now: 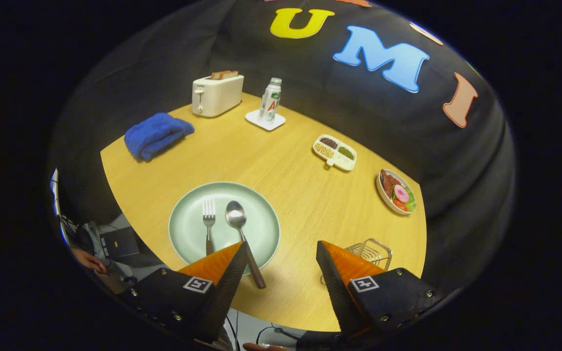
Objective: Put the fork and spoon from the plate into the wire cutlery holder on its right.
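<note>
A pale green plate lies on the wooden table just ahead of my left finger. On it a fork and a spoon lie side by side, heads pointing away from me. The fork's handle end is hidden behind the left finger, and the spoon's dark handle runs over the plate's near rim beside that finger. The wire cutlery holder stands to the plate's right, partly hidden behind my right finger. My gripper hovers open above the table's near edge, with bare tabletop between its fingers.
Farther back on the round table sit a blue folded towel, a white toaster, a bottle on a white coaster, a divided snack tray and a bowl of food. A person's hand shows below the table's left edge.
</note>
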A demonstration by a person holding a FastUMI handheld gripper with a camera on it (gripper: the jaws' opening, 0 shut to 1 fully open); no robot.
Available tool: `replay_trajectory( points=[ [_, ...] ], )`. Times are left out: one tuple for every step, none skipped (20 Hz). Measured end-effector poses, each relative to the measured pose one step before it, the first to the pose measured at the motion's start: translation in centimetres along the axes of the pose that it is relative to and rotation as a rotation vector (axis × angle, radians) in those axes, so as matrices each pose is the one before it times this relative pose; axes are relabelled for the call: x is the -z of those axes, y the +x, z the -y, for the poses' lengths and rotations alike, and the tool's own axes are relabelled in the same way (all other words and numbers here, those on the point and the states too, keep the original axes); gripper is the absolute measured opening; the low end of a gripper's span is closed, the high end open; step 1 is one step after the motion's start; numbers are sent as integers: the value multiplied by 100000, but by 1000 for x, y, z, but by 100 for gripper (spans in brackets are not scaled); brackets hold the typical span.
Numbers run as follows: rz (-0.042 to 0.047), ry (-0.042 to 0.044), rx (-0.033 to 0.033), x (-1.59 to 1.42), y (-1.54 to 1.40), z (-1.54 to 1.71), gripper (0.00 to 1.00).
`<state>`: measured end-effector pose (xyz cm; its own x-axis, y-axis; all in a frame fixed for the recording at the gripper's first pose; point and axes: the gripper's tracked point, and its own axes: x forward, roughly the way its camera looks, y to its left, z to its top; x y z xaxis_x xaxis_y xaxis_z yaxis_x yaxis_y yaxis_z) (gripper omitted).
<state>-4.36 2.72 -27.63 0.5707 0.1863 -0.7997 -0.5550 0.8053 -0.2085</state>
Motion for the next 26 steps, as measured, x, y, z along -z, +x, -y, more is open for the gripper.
replay_trajectory(
  points=[
    [-1791,-2698,-189,492,477,-93,88],
    [-1626,-2298,-513,387,452,-308,88],
    [-1164,-1702,-1297,228,334,-332,88],
    [-1469,-1248,-1261,396,609,-353,87],
    [-2537,-1641,-1275,647,488,-366,87],
    [-2114,-1801,-791,243,448,-102,86],
    [-2207,-1450,-1095,248,537,-102,86],
    [-1924,-1375,-1109,269,253,-308,85],
    [-2124,-1072,-988,105,281,-120,85],
    [-2184,-389,-1678,-34,338,-245,85],
    [-3087,-540,-661,258,611,-24,83],
    [-3447,-808,-481,319,360,33,79],
    [-2366,-231,66,-42,201,123,67],
    [-833,-526,-2236,-165,260,-481,67],
    [-1496,-1708,-743,-75,12,41,62],
    [-2153,-2019,-1175,-1,230,-53,54],
    [-1913,-1639,-516,99,216,-22,48],
    [-880,-1114,-357,-108,281,-51,48],
    [-128,-685,-847,-315,15,-116,48],
    [359,-536,-2624,-387,19,-432,48],
    [-2111,-1031,1061,-382,-121,178,48],
    [-2169,-1168,-1200,557,597,-176,32],
    [-1317,-521,-919,67,195,-120,16],
    [-1777,-553,-268,-141,301,-215,17],
    [-2464,-443,-19,0,68,-54,17],
    [-1802,211,-87,-4,-180,-47,16]
  ],
)
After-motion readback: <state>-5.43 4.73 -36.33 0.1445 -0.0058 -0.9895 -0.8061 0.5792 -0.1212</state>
